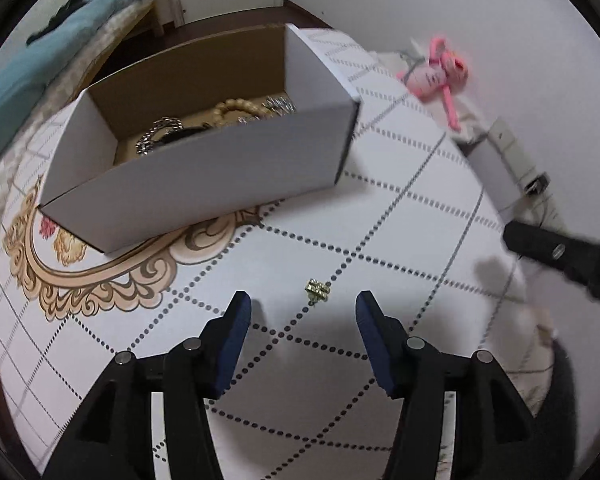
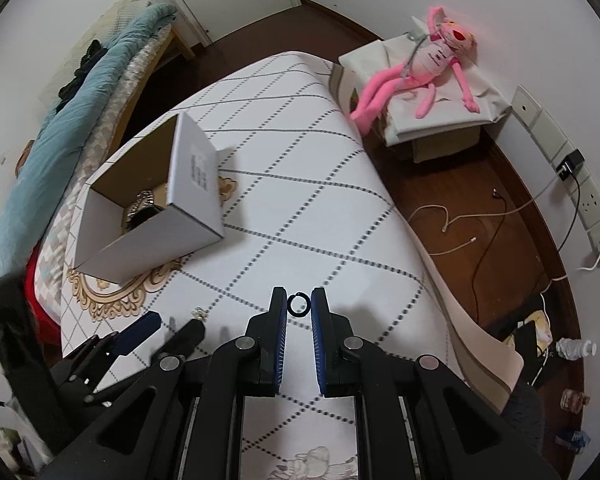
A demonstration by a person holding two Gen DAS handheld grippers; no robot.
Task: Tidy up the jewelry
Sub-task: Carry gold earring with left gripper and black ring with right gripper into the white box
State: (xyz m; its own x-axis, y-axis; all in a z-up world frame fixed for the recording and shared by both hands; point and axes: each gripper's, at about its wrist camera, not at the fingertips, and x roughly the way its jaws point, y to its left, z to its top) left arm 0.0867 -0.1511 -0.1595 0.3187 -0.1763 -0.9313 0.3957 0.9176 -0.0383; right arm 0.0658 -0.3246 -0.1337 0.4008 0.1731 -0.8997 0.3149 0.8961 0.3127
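Observation:
A small gold clasp-like jewel (image 1: 318, 290) lies on the white patterned tablecloth (image 1: 380, 208), just ahead of and between the fingertips of my open left gripper (image 1: 304, 306). A white cardboard box (image 1: 204, 168) at the back left holds a silver chain (image 1: 158, 136), a beige bead bracelet (image 1: 236, 110) and other pieces. My right gripper (image 2: 299, 303) is shut on a black ring (image 2: 299, 304), held at the fingertips above the table. The left gripper (image 2: 176, 322) and the gold jewel (image 2: 199, 313) also show in the right wrist view, with the box (image 2: 156, 216) behind.
The table edge curves off on the right, with dark wood floor (image 2: 480, 240) and loose cables beyond. A pink plush toy (image 2: 428, 68) lies on a covered stand. A bed with a teal blanket (image 2: 80, 112) runs along the left. A wall socket strip (image 2: 572, 184) is at the right.

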